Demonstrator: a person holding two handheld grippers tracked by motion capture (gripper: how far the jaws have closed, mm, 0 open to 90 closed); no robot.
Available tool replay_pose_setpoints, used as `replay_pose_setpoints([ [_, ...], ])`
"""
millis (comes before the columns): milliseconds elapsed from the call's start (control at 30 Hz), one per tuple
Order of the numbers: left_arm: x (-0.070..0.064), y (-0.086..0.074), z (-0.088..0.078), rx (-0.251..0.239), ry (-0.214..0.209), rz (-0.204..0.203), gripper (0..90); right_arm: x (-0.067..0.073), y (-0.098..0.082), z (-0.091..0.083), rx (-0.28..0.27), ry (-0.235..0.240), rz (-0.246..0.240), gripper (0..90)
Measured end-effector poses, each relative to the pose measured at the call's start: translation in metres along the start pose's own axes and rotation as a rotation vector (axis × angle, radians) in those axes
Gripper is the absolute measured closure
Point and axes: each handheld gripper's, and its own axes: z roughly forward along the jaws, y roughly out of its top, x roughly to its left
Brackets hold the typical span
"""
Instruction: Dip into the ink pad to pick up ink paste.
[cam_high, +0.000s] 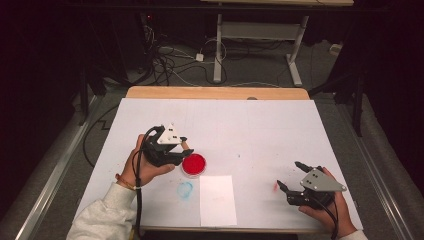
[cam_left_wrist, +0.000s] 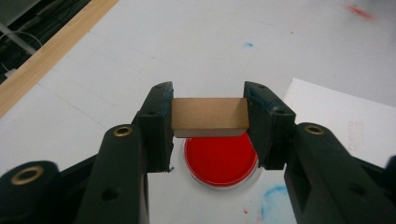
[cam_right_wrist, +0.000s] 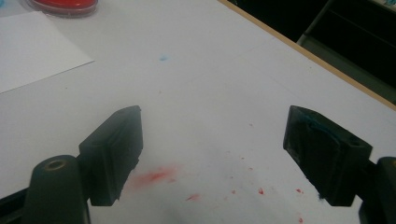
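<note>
Red ink fills a round clear dish (cam_left_wrist: 219, 161) standing on the white tabletop (cam_high: 260, 130). A plain wooden block (cam_left_wrist: 209, 113), pale and rectangular, is clamped between the jaws of the left tongs (cam_high: 186, 142), just above the dish. A white paper sheet (cam_high: 217, 200) lies at 5 o'clock from the dish. The right tongs (cam_right_wrist: 212, 158) are held apart, over red smears (cam_right_wrist: 154, 177).
</note>
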Motion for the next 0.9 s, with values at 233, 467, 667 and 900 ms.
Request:
replay_pose_setpoints([
  [233, -0.004, -0.003, 0.019, 0.043, -0.023, 0.012, 54.0, 0.0, 0.0, 0.0, 0.003, 0.001, -0.002, 20.3],
  [467, -0.006, -0.015, 0.052, 0.141, -0.074, 0.008, 53.9, 0.001, -0.001, 0.001, 0.008, 0.003, -0.008, 20.4],
  [667, -0.008, -0.02, 0.069, 0.185, -0.094, 0.009, 53.9, 0.001, -0.001, 0.001, 0.011, 0.004, -0.01, 20.5],
  [900, -0.008, -0.023, 0.079, 0.224, -0.101, 0.008, 53.9, 0.001, -0.001, 0.002, 0.014, 0.006, -0.012, 20.6],
])
